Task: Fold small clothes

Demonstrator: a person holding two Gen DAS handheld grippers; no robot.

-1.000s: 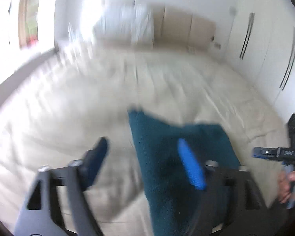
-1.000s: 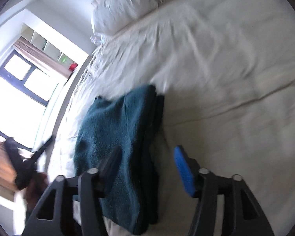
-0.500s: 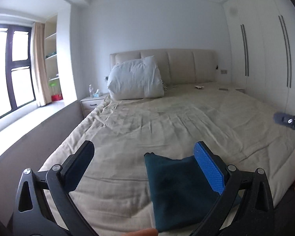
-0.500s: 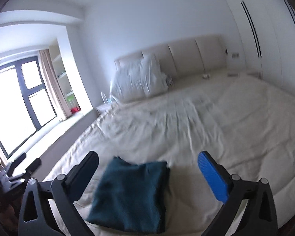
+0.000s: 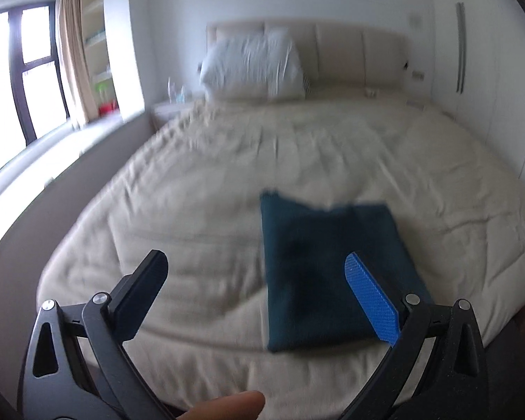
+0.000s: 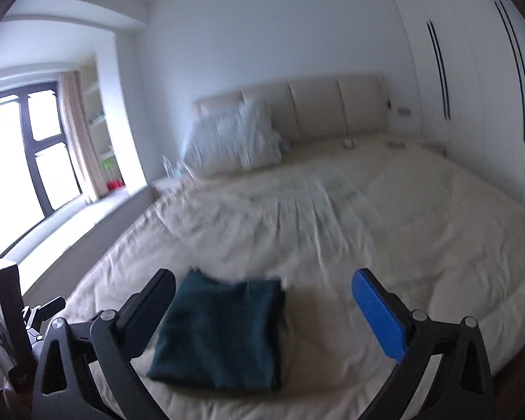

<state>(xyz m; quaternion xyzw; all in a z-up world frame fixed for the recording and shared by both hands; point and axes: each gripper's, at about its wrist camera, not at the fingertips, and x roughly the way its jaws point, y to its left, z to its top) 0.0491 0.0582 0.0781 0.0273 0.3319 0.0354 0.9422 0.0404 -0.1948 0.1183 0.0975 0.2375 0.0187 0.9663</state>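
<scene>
A dark teal garment (image 5: 329,266) lies folded into a flat rectangle on the beige bed (image 5: 210,182), near its foot edge. It also shows in the right wrist view (image 6: 224,329). My left gripper (image 5: 255,276) is open and empty, held back from the bed with the garment ahead and to the right. My right gripper (image 6: 262,294) is open and empty, held back above the foot edge, with the garment ahead and to the left. Part of the left gripper's body (image 6: 7,318) shows at the left edge of the right wrist view.
A white pillow (image 5: 252,66) leans on the padded headboard (image 5: 350,56) at the far end. A window (image 6: 21,161) and a nightstand (image 5: 168,108) are on the left. White wardrobe doors (image 6: 472,80) stand on the right. A fingertip (image 5: 227,407) shows at the bottom.
Both grippers pulled back and up from the folded garment a second ago and stayed open. In the last half second the views shifted slightly; the garment has not moved.
</scene>
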